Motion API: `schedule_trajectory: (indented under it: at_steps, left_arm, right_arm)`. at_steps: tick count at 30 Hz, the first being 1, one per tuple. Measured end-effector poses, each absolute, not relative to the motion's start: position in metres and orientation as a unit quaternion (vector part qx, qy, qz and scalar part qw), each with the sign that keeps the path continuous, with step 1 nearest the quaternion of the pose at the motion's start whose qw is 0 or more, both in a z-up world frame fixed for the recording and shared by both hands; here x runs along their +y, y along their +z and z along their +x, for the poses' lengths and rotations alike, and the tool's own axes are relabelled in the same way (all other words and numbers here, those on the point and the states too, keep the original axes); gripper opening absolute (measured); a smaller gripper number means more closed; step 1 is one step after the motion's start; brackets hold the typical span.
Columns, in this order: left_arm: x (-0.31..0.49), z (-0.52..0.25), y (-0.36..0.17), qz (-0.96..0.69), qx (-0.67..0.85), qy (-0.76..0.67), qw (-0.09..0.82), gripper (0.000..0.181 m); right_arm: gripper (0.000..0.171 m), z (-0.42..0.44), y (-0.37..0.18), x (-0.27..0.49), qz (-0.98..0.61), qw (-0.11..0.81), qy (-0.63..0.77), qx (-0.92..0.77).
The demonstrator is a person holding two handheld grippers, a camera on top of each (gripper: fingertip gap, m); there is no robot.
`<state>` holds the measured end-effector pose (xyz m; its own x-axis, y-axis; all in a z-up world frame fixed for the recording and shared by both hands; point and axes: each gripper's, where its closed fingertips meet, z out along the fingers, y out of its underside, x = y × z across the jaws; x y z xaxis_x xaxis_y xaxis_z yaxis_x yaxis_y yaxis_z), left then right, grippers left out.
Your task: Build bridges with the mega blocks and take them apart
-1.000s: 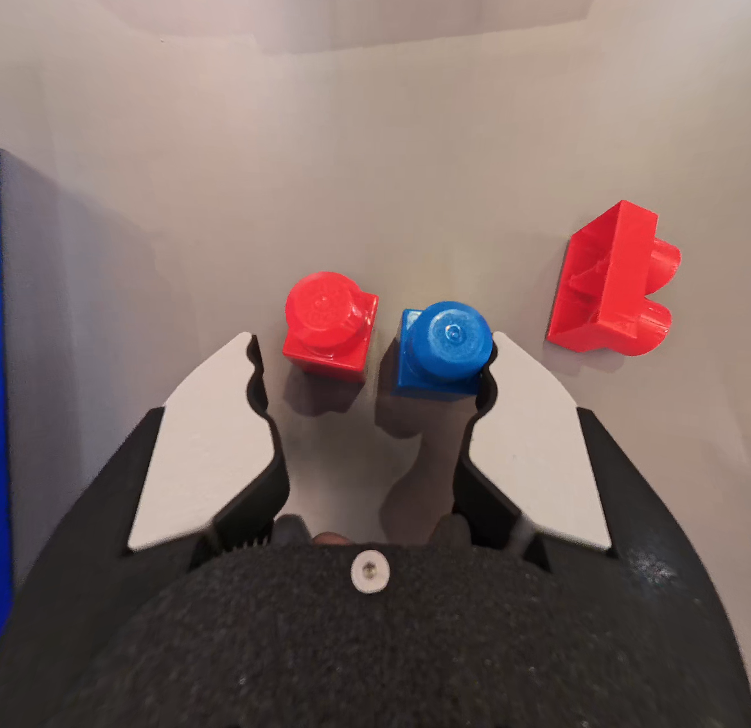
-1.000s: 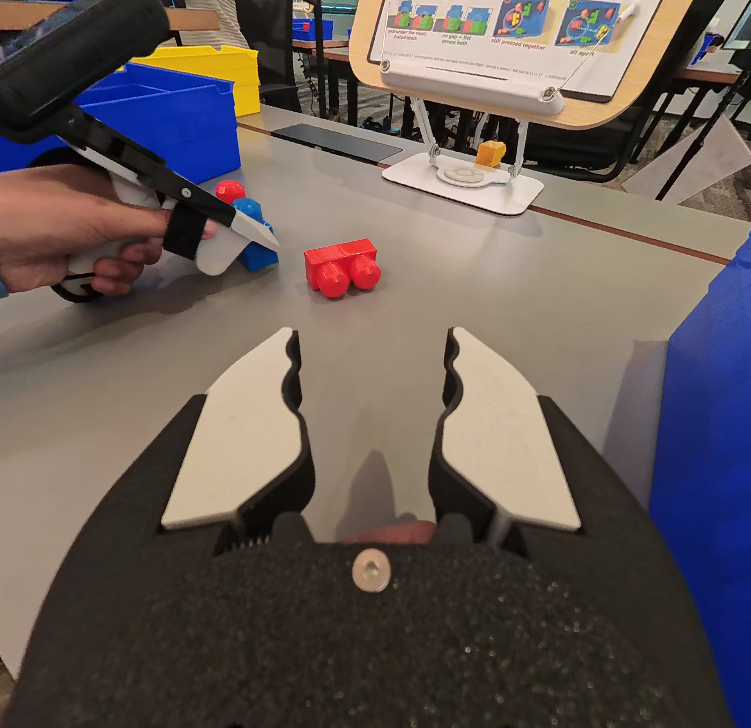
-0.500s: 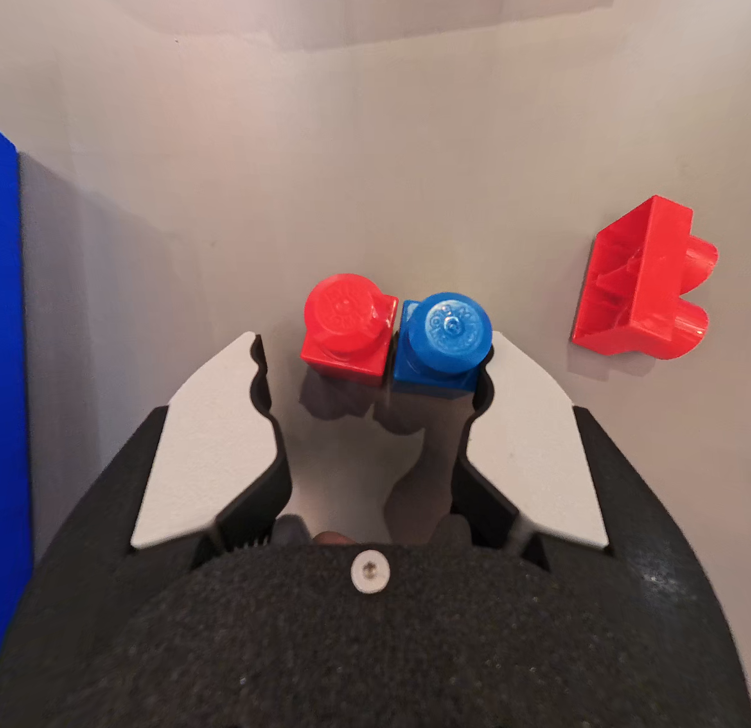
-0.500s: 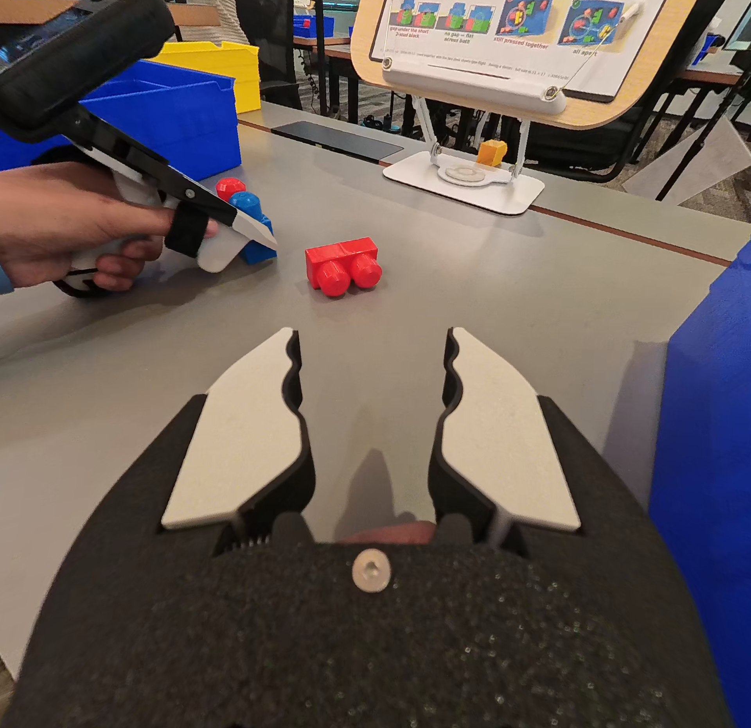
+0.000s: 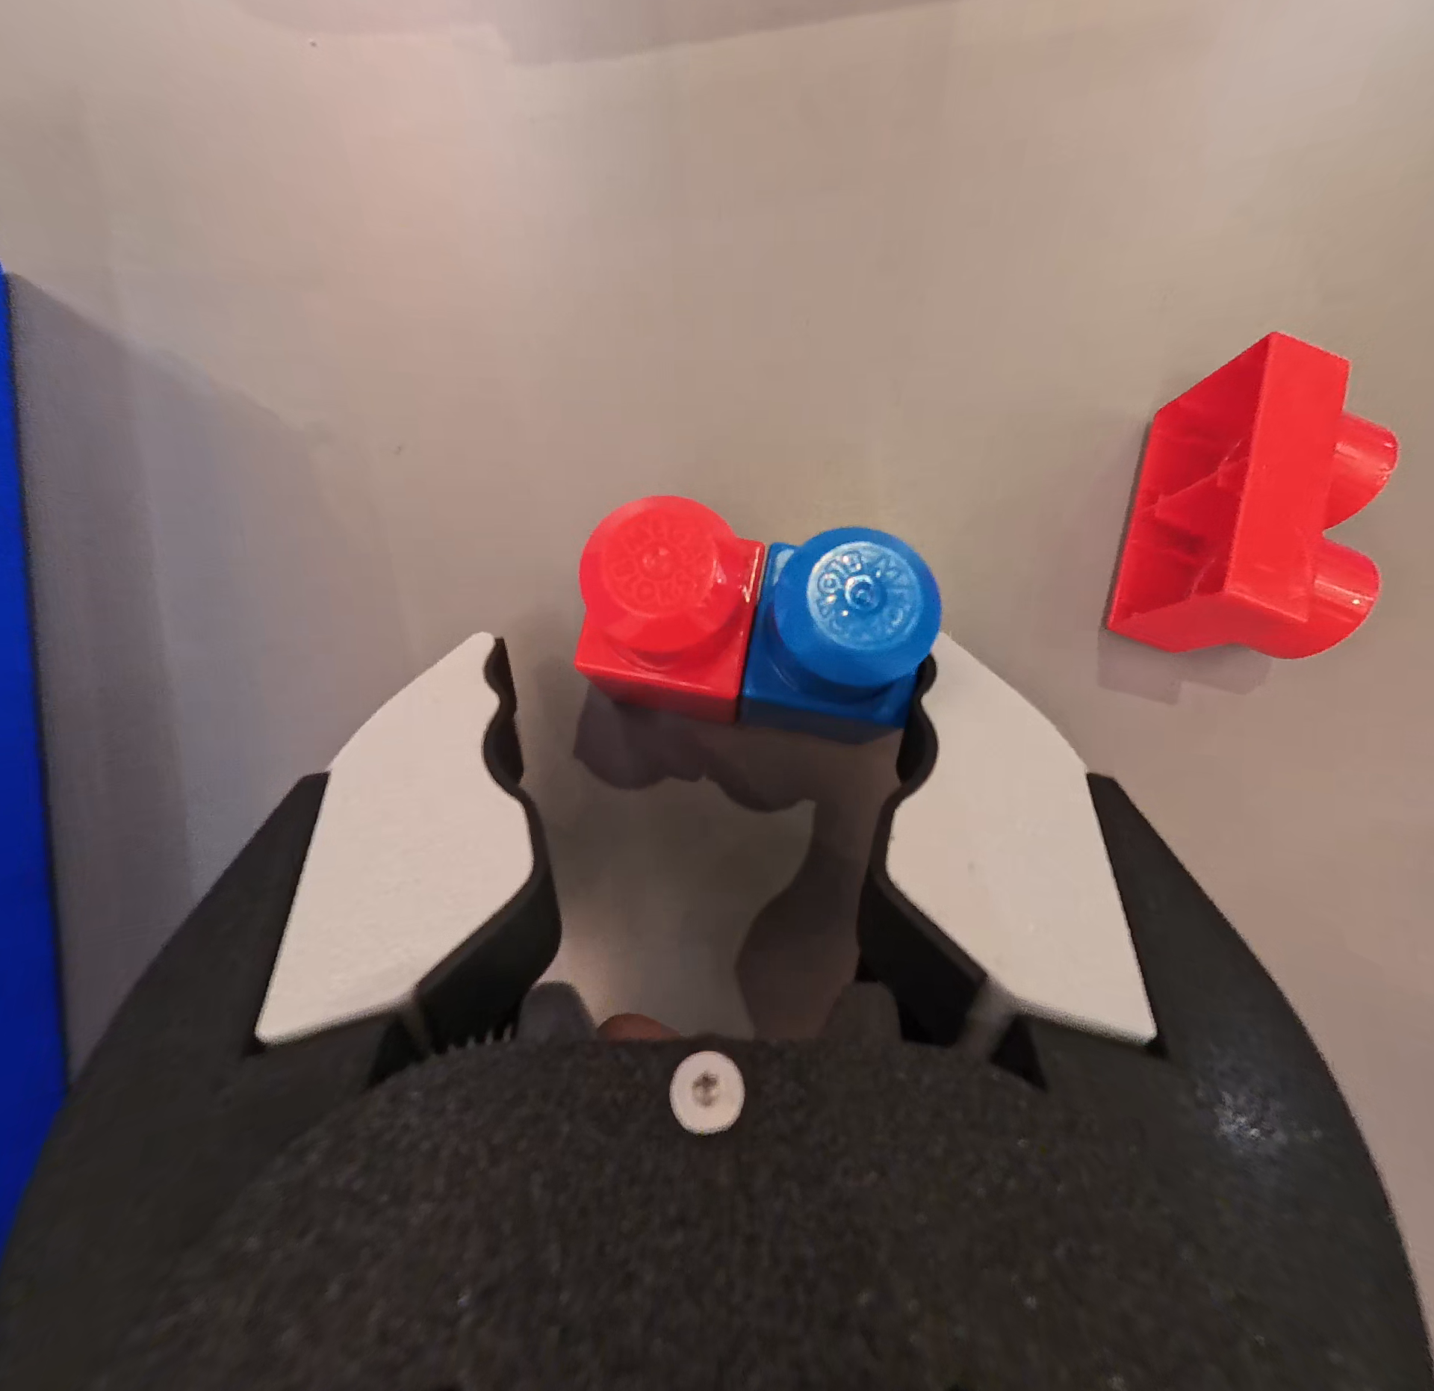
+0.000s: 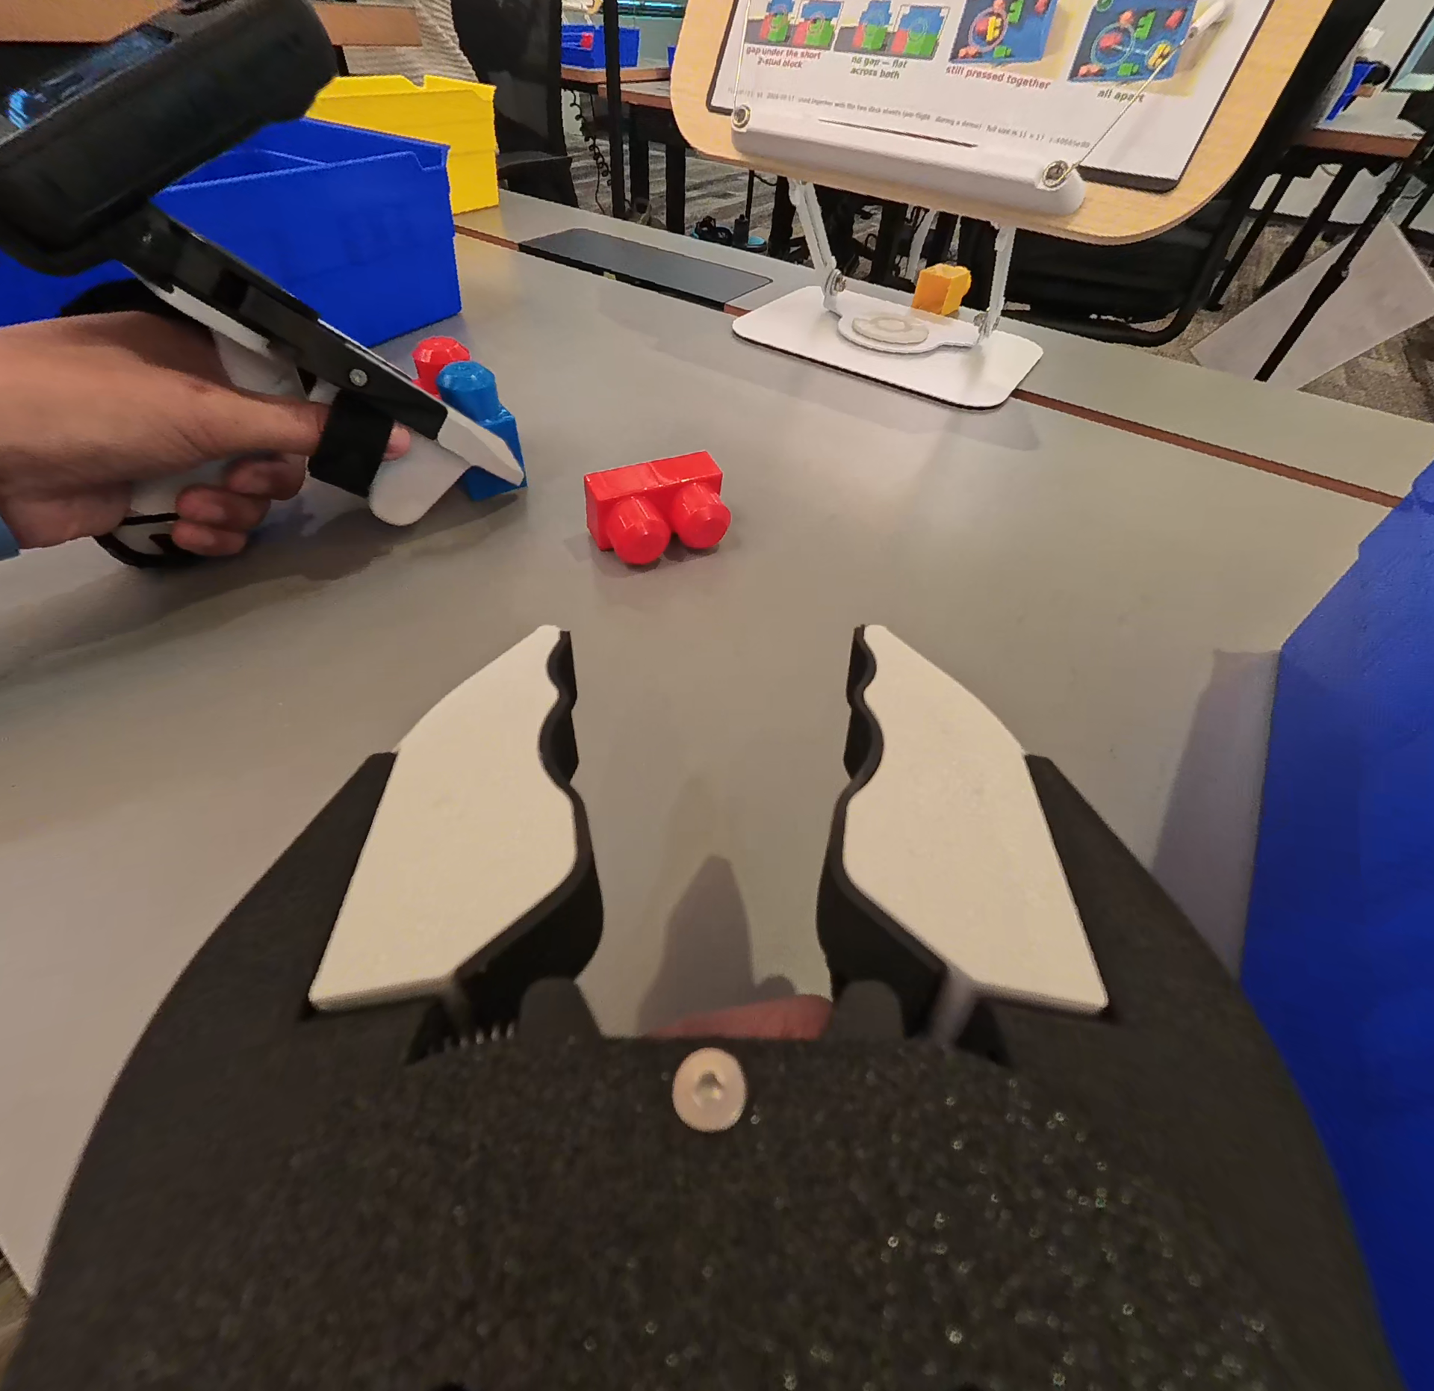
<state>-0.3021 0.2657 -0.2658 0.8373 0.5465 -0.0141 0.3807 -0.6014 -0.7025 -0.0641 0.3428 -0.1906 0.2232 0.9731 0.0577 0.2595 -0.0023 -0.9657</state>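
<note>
The smooth grey desk [image 6: 892,577] fills the middle of both views. In the right wrist view a large blue plastic bin [image 6: 326,213] sits at the upper left with a yellow plastic bin [image 6: 434,135] behind it, and a wooden-edged board carrying a printed picture sheet [image 6: 970,73] stands on a white base at the upper right; a small orange block [image 6: 940,289] rests on that base. Another blue wall [image 6: 1358,849] runs down the right edge.

The right tool [image 6: 710,643] occupies the lower centre of its view, its white-and-black fingers spread wide with nothing between them, bare desk beneath. The left tool [image 5: 710,647] is likewise spread apart, low over the desk; in the right wrist view it appears at the left, held by a hand [image 6: 132,430].

The red two-stud plastic block [image 5: 1241,515] lies tipped on its side at the right of the left wrist view, hollow underside showing, well apart from the others. The small red one-stud block [image 5: 667,609] and the small blue one-stud block [image 5: 842,632] stand upright at centre, sides touching. The left tool's right-hand finger [image 5: 1001,810] touches the blue one's outer side; the other finger stands apart from the red one.
</note>
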Motion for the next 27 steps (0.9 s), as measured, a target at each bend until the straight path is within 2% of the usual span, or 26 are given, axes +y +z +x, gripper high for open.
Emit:
schedule_trajectory:
  at_steps: [19,27]
  left_arm:
    - [0.261,-0.293,-0.262,-0.888,-0.253,0.105,0.369,0.096]
    - [0.216,-0.254,-0.223,-0.841,-0.229,0.081,0.483,0.091]
  right_arm:
    - [0.067,-0.064,-0.191,0.342,-0.607,0.491,0.361,-0.509]
    - [0.067,-0.063,-0.191,0.344,-0.61,0.492,0.361,-0.506]
